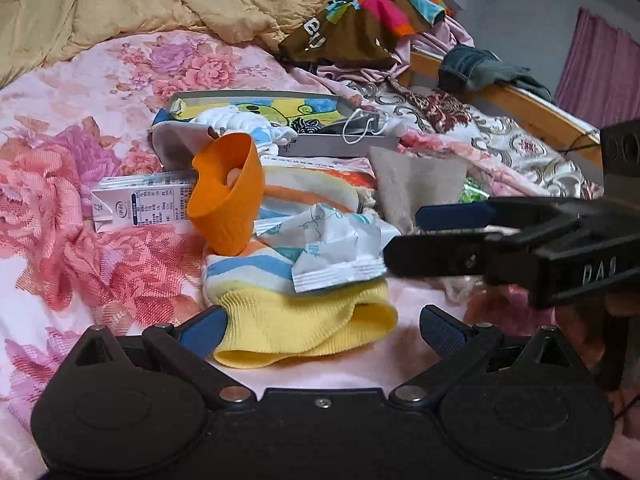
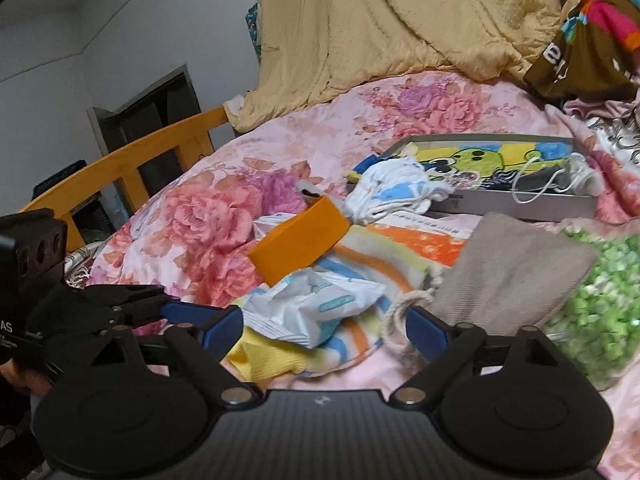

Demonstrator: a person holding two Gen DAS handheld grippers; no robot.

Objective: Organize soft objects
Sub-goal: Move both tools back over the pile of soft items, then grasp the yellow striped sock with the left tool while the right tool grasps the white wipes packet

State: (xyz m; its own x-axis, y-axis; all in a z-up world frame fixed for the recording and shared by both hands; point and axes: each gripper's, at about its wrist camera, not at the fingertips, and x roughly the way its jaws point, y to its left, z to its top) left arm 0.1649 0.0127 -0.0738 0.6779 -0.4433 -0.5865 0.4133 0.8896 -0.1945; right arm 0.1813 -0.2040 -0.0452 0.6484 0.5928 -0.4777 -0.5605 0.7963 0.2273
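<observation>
Where the wrapper [image 1: 332, 248] lies, it hides part of the striped sock [image 1: 280, 280].

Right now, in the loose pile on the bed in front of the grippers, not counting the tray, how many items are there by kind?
Soft fabric items: 2 (yellow-cuffed striped sock, grey cloth pouch with a rope drawstring)
Packets: 2 (crumpled white plastic packet, bag of green pieces)
Cartons: 1 (white printed carton)
Cups: 1 (orange soft cup)
Total: 6

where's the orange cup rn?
Left of centre in both views: the orange cup lies tipped on the striped sock, between the carton and the white wrapper.
</observation>
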